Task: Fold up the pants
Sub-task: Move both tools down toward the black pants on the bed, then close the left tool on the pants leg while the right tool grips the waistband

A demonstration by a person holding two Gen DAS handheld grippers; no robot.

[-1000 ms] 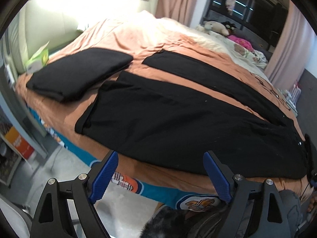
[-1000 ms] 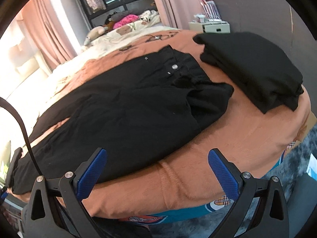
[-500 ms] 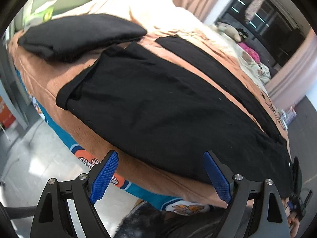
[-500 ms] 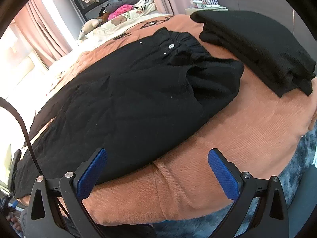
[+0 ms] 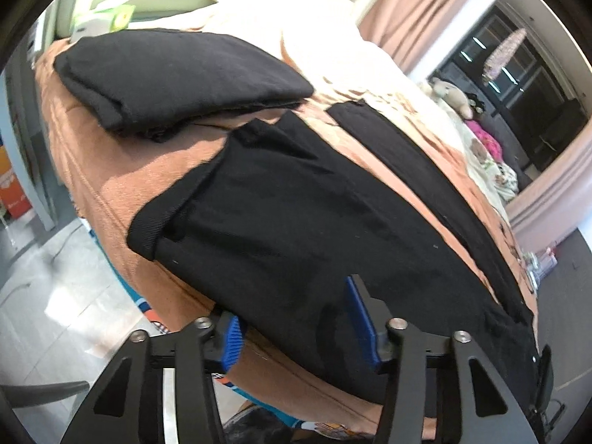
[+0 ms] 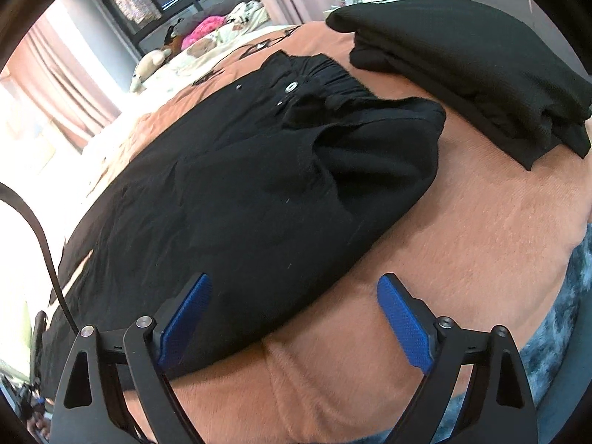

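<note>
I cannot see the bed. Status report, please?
Left gripper closing around near edge of black pants. Right gripper open. Nothing blocking.

Plain black pants (image 5: 296,222) lie on a peach-orange blanket (image 6: 462,240) whose bed edge shows a teal sheet with orange cartoon prints (image 5: 155,322), beside a black folded garment (image 5: 177,70), pink curtains (image 5: 425,11) and blue-padded black tongs (image 6: 292,314).

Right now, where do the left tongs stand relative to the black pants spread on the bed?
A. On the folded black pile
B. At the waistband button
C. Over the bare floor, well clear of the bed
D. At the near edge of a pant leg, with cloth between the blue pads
D: in the left wrist view the left tongs straddle the near edge of the black pants, cloth between the blue pads.
</note>
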